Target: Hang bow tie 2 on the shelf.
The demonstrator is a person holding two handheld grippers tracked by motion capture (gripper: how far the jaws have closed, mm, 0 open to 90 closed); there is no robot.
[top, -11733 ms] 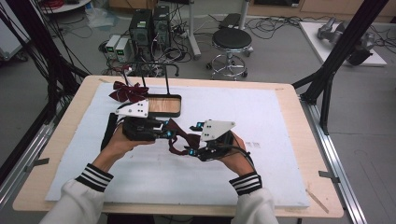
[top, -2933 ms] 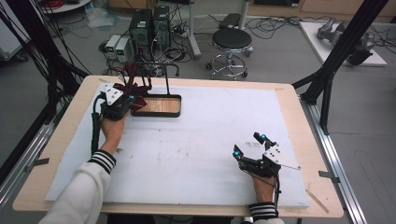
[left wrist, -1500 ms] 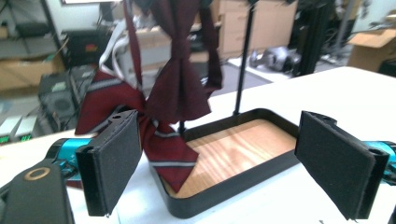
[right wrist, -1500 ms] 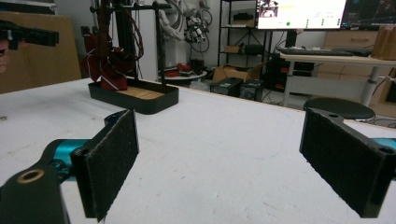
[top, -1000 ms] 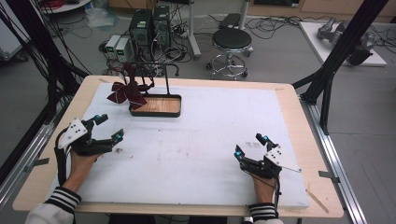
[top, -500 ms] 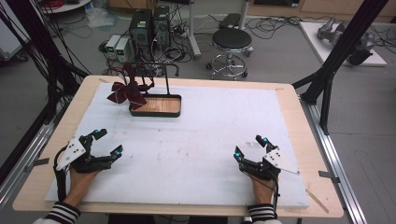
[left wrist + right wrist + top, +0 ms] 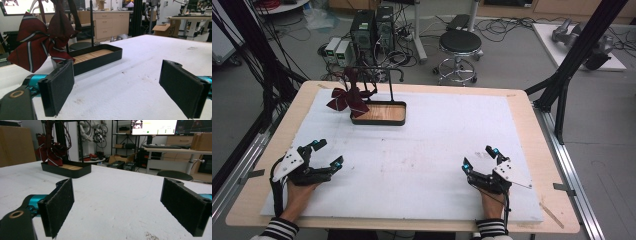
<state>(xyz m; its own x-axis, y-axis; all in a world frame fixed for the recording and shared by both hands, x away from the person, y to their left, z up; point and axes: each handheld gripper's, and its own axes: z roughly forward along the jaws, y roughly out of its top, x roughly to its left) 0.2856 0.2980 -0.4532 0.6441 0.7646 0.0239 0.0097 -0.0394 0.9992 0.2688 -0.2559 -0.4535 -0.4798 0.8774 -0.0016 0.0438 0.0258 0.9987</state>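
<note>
The dark red striped bow tie (image 7: pixel 347 99) hangs from the black rack (image 7: pixel 377 80) that rises out of the wood-bottomed tray (image 7: pixel 382 114), at the far left of the white table mat (image 7: pixel 422 150). It droops over the tray's left end, its lower loops at about the height of the rim. In the left gripper view the bow tie (image 7: pixel 41 42) hangs just beyond the left jaw, with the tray (image 7: pixel 100 57) behind it.

Both grippers are well away from it, down at the near edge of the mat. The left gripper (image 7: pixel 323 153) lies low near the mat's left edge, its jaws spread wide with nothing between them but bare mat; the padded faces stand far apart in its own view (image 7: pixel 125 85). The right gripper (image 7: pixel 478 158) sits near the right front corner, also gaping wide and empty (image 7: pixel 120 205), with the tray (image 7: pixel 67 171) and bow tie (image 7: pixel 51 151) far off at the upper left of its view. A hand (image 7: pixel 297 197) backs each gripper.
</note>
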